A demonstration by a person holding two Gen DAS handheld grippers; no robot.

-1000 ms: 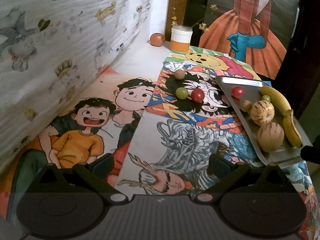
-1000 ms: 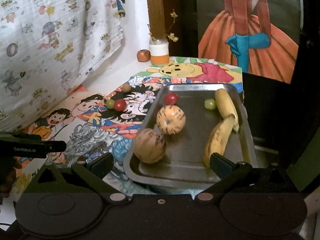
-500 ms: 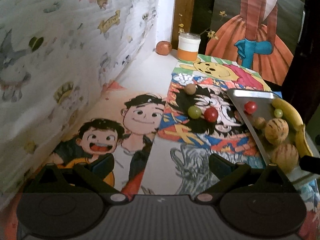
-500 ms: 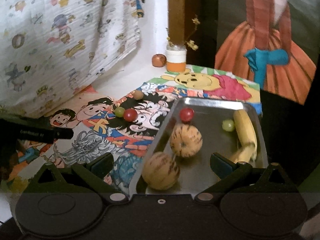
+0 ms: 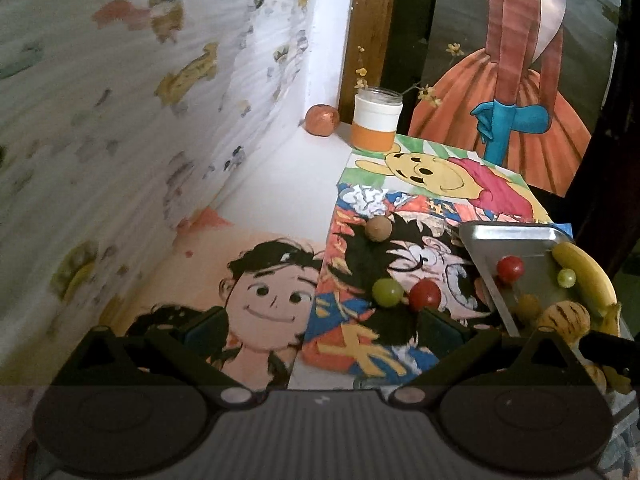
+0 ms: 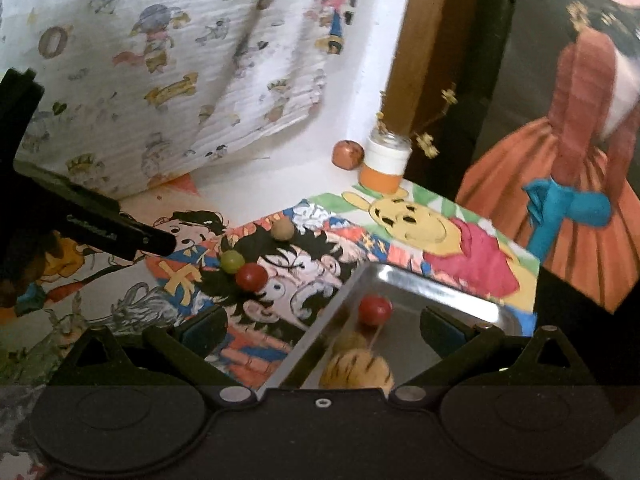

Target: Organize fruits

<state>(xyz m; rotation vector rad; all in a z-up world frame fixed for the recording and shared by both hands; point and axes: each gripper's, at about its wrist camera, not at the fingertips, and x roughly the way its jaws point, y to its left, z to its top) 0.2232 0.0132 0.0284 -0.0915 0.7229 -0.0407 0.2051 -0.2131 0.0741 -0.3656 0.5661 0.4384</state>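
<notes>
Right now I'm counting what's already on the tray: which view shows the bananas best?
The left wrist view: one banana lies along the tray's far edge, a second's tip beside it. The right wrist view shows no bananas; its own claw hides that area.

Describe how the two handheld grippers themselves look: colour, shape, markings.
Both grippers, left and right, are matte black, with two angled fingers carrying blue pads, triangular cut-outs, round recessed discs, silver pivot screws and a ribbed grey centre. Small, illegible white lettering marks the left gripper's side in the right wrist view.
</notes>
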